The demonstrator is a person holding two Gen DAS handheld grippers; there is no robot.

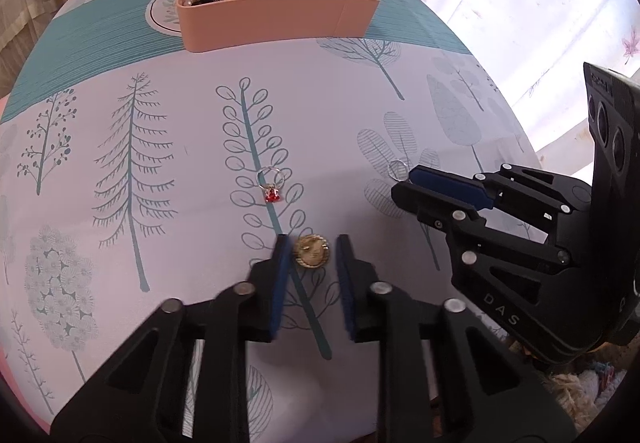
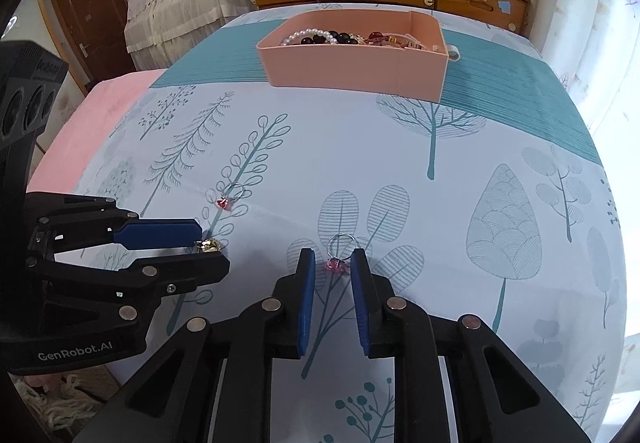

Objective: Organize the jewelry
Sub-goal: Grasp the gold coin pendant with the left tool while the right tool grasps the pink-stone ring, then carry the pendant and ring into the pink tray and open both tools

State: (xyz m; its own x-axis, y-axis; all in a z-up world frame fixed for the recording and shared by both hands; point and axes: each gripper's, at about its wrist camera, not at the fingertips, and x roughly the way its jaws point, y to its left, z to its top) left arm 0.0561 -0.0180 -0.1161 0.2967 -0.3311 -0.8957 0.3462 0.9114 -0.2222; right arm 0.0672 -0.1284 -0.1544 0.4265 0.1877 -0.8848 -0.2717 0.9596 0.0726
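While both grippers rest low on the tablecloth (image 2: 400, 147), 2 pieces of jewelry sit between spread fingers.
Left gripper (image 1: 311, 249) flanks a gold brooch (image 1: 311, 251); right gripper (image 2: 332, 263) flanks a pink-stone ring (image 2: 339, 251). A red-stone ring (image 1: 271, 183) lies between them and the pink tray (image 1: 260, 19) near the far edge.

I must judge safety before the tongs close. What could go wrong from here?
1. The gold piece lies flat on the tablecloth; the open left tongs may slide over it or pinch the fabric.
2. The pink-stone ring is small; the open right tongs could flick it away.
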